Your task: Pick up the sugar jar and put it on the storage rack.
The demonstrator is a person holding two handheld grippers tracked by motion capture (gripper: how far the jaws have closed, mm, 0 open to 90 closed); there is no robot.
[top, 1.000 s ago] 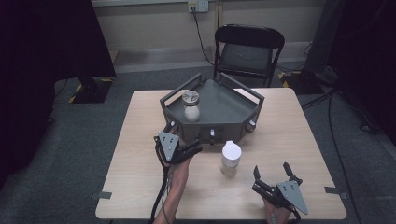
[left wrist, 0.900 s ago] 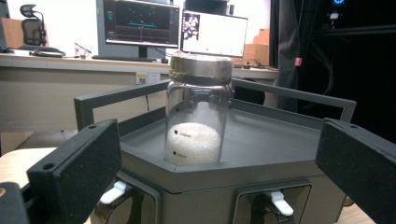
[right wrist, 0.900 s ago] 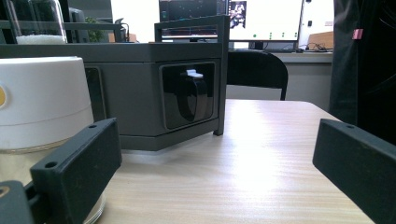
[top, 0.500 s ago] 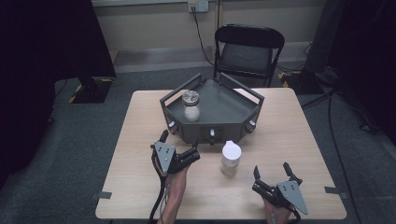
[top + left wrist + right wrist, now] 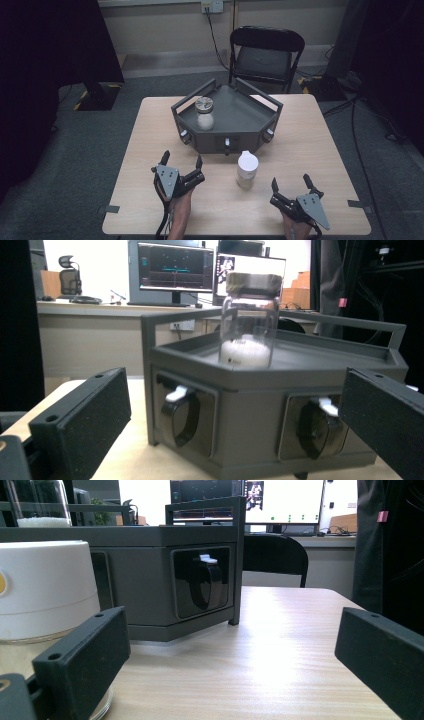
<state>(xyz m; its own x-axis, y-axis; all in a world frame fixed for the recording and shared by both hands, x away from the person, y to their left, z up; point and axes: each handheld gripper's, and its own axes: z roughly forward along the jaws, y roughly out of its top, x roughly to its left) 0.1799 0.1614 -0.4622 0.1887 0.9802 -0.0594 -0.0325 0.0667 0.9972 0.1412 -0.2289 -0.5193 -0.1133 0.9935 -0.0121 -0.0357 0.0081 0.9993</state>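
High view: left gripper (image 5: pixel 181 162) and right gripper (image 5: pixel 291 183) both gape empty, low in frame. White-capped jar (image 5: pixel 247 169) stands lower centre, just below the grey tray (image 5: pixel 267 108), where a metal-lidded jar (image 5: pixel 204 113) sits upper left. Likely approach stage; next, the right gripper must close on the white-capped jar. Contents hard to make out.

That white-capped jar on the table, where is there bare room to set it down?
On the tabletop, the wood left of the grey tray is bare, as is the strip to the tray's right. The tray floor right of the glass jar is free. The front is crowded: white-capped jar, left claw, right claw.
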